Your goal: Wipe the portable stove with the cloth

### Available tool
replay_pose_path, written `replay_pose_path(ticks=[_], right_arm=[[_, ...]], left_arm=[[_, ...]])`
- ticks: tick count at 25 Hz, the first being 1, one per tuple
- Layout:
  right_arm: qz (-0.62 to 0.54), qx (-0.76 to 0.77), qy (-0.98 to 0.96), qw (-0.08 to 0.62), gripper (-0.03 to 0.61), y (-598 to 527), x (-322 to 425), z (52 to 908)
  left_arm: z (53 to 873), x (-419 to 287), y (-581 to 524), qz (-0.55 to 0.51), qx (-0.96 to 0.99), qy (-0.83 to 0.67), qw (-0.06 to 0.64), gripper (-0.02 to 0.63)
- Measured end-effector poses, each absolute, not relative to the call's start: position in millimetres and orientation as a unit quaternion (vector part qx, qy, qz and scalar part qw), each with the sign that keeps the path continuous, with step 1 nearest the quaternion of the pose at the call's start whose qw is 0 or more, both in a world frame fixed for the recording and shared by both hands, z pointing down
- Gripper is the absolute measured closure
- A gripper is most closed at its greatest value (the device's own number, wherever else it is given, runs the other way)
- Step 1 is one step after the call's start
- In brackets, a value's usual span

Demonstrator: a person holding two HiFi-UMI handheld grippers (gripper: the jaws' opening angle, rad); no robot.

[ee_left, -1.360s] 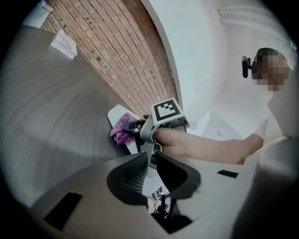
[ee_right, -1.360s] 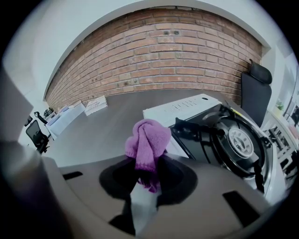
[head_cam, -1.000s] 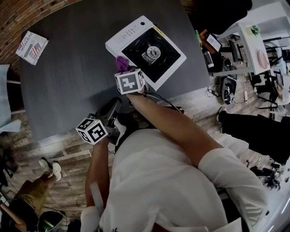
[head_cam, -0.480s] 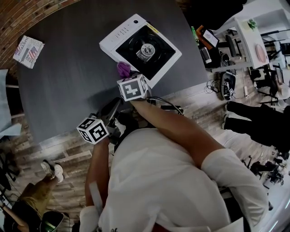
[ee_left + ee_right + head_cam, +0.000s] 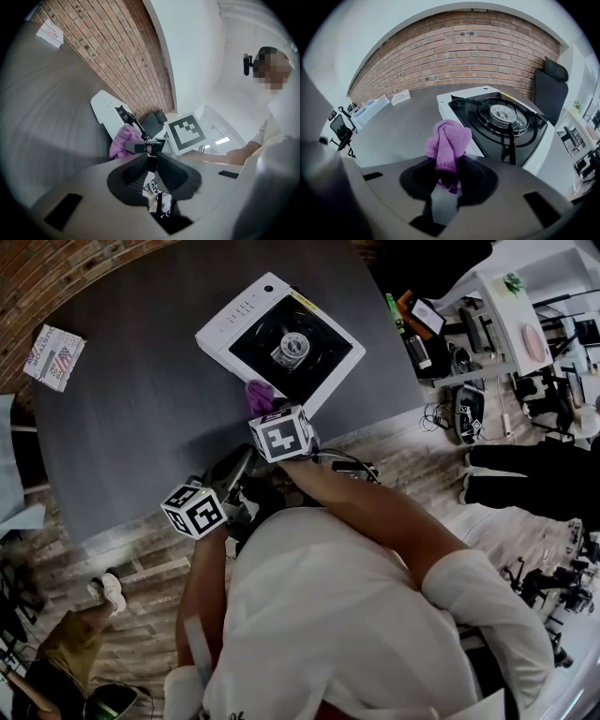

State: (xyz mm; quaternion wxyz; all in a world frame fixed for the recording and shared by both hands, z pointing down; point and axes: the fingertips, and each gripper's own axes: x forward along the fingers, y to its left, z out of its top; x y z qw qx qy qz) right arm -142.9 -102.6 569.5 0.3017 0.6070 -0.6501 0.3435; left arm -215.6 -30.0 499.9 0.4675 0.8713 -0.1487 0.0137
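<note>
The white portable stove [image 5: 246, 324] with a black top and round burner [image 5: 288, 350] sits on the dark table [image 5: 141, 418], also seen in the right gripper view as stove [image 5: 506, 123]. My right gripper [image 5: 265, 407] is shut on a bunched purple cloth [image 5: 448, 145], held just off the stove's near corner; the cloth [image 5: 260, 394] shows in the head view too. My left gripper [image 5: 230, 479] hangs at the table's near edge, jaws together with nothing between them. In the left gripper view the cloth [image 5: 123, 140] and stove [image 5: 108, 111] lie ahead.
A printed packet [image 5: 53, 356] lies at the table's far left corner. A black office chair [image 5: 550, 89] stands beyond the stove. A cluttered white shelf unit [image 5: 487, 324] is to the right, and a brick wall [image 5: 454, 51] backs the table.
The right gripper with the purple cloth has drawn back toward the table's near edge, away from the stove's corner. The left gripper has stayed put.
</note>
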Motion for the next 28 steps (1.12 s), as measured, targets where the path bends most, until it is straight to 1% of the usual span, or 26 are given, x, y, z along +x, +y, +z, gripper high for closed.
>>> replay_pose_path(ticks=[21,28], right_arm=[[0.385,0.589,-0.648,0.292,0.477,-31,-116,569],[0.387,0.584,-0.651,0.292,0.477,-15,-108,569]], left_arm=[[503,-202,-20,0.023,0.871,-0.133,0.472,0.548],[502,-187,-11,0.028,0.871,-0.118,0.476,0.548]])
